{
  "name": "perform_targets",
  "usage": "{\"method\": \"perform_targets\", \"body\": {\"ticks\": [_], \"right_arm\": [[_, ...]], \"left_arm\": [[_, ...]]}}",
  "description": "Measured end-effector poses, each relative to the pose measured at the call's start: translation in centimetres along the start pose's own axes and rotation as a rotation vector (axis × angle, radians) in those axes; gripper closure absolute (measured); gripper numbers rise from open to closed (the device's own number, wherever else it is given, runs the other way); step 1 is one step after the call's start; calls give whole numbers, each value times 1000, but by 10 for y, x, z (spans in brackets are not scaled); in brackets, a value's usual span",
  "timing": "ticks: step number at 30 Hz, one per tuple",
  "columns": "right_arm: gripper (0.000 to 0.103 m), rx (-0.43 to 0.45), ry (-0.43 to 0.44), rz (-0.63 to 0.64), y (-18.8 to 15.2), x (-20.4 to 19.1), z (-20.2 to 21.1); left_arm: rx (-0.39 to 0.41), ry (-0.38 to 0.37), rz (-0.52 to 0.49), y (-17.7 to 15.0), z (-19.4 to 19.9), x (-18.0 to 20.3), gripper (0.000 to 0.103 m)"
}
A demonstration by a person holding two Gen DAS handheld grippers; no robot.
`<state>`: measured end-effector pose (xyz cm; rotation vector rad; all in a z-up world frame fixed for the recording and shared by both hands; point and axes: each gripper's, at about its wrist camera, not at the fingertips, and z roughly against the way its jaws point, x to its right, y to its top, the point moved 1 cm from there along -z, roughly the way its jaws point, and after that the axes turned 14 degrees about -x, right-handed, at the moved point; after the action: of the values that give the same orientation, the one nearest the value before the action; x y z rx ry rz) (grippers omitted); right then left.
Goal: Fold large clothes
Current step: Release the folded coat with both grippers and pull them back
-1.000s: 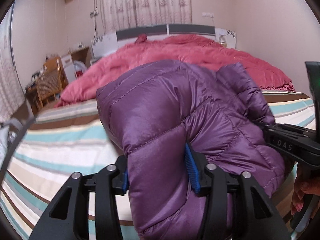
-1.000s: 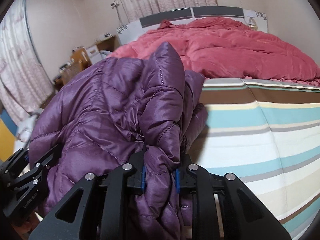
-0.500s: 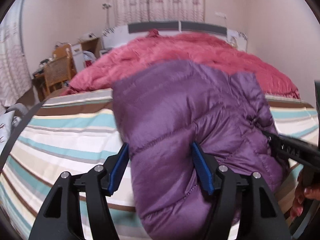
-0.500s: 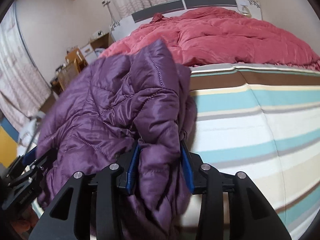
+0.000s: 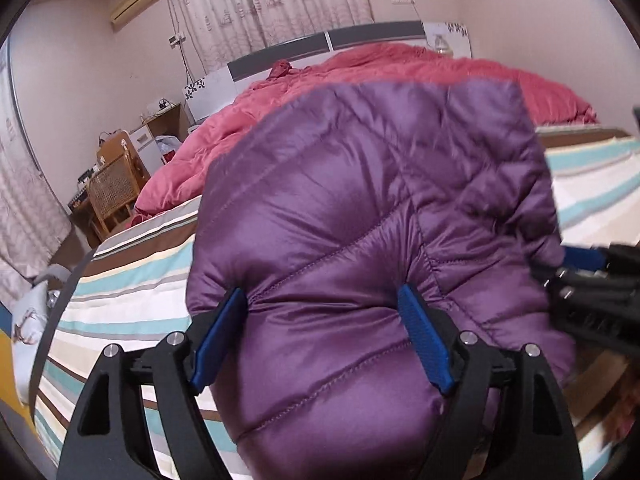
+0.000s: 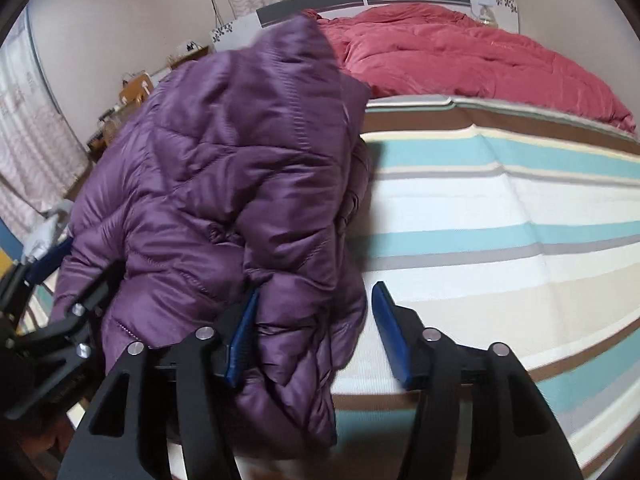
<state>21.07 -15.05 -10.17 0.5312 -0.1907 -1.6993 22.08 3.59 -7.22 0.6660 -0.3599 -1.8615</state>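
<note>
Purple puffy jacket (image 5: 360, 240) lying on the striped bed (image 5: 132, 300), left gripper (image 5: 324, 332) opening around its near fold, right gripper (image 6: 316, 332) opening too, right pad clear, jacket edge hanging between.

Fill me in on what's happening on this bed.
A person with a claw in each hand is folding a purple puffer jacket on the striped bedsheet. Both claws are opening. The left claw has a thick fold between its jaws. The right claw has the jacket's edge against one pad and a gap at the other. A red comforter lies behind.
</note>
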Motion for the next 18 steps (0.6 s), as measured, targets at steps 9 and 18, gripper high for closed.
{"method": "perform_targets", "body": {"ticks": [9,18], "right_arm": [[48,15,-70,23,-6,-21,22],[48,54,-101,57,-30,-32,58]], "left_arm": [[-19,-22,70,3,21,-5,18],[-19,-56,171,-22,46,-16,3]]}}
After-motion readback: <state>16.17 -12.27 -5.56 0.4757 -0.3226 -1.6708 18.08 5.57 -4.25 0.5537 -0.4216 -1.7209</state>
